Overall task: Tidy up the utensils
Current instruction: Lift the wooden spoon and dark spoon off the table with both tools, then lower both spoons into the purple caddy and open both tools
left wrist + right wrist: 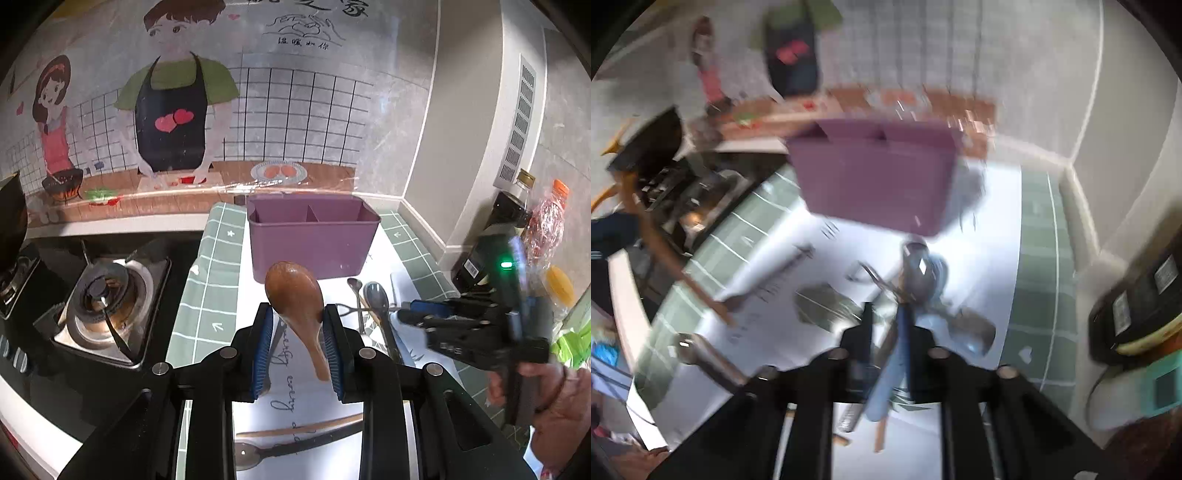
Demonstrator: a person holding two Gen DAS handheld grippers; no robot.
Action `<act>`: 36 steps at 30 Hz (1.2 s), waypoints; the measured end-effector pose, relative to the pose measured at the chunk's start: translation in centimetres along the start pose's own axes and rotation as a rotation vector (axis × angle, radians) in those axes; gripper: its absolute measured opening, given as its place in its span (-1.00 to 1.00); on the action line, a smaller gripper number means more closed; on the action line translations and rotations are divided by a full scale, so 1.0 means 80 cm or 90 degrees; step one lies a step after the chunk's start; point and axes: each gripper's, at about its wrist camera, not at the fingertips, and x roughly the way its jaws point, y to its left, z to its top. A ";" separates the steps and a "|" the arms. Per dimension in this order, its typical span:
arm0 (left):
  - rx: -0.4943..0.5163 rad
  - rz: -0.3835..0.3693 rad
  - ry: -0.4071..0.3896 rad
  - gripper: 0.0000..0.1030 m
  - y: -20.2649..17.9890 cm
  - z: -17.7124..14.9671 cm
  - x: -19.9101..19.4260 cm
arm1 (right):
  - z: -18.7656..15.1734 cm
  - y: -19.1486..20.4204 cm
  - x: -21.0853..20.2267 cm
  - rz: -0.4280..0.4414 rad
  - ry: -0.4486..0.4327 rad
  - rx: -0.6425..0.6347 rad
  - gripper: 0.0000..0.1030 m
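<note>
We hold a brown wooden spoon [295, 295] clamped between the left gripper [298, 345] pads, bowl up, just before the empty purple two-compartment utensil caddy [314, 242]. The next move, we judge, is lifting it over the rim. The blurred right gripper [888, 332] carries a blue-handled metal spoon [908, 295], its jaws narrow around the handle.

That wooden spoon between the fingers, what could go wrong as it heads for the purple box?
The wooden spoon sits tilted, with only its narrow handle between the left gripper's pads, so it might swivel or slip. The purple caddy has a divider, which the bowl end could catch on. The right gripper, close alongside with a blue-handled utensil, could bump it.
</note>
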 end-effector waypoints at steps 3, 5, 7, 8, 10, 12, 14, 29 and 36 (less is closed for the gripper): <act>-0.004 0.005 0.007 -0.44 0.003 -0.004 0.005 | -0.003 -0.016 0.032 0.008 0.032 0.051 -0.33; -0.005 0.007 0.011 -0.44 0.005 -0.006 0.008 | -0.001 -0.018 0.044 -0.007 0.042 0.060 -0.03; -0.007 0.008 0.013 -0.44 0.009 -0.007 0.011 | 0.001 -0.014 0.051 -0.026 0.032 0.052 0.28; -0.007 0.009 0.013 -0.44 0.010 -0.007 0.013 | 0.002 -0.014 0.053 -0.030 0.025 0.051 0.40; -0.011 0.009 0.015 -0.44 0.014 -0.006 0.017 | 0.011 -0.015 0.055 -0.045 0.008 0.062 0.83; -0.015 0.008 0.017 -0.44 0.018 -0.006 0.022 | 0.020 -0.019 0.051 -0.039 -0.012 0.082 0.84; -0.016 0.010 0.018 -0.44 0.022 -0.005 0.026 | 0.027 -0.023 0.050 -0.030 -0.022 0.100 0.96; -0.019 0.008 0.031 -0.44 0.032 0.002 0.044 | 0.035 0.000 0.091 -0.077 0.058 0.086 -0.44; -0.001 0.001 0.017 -0.44 0.014 0.000 0.026 | 0.029 0.012 0.007 -0.037 -0.021 0.049 -0.44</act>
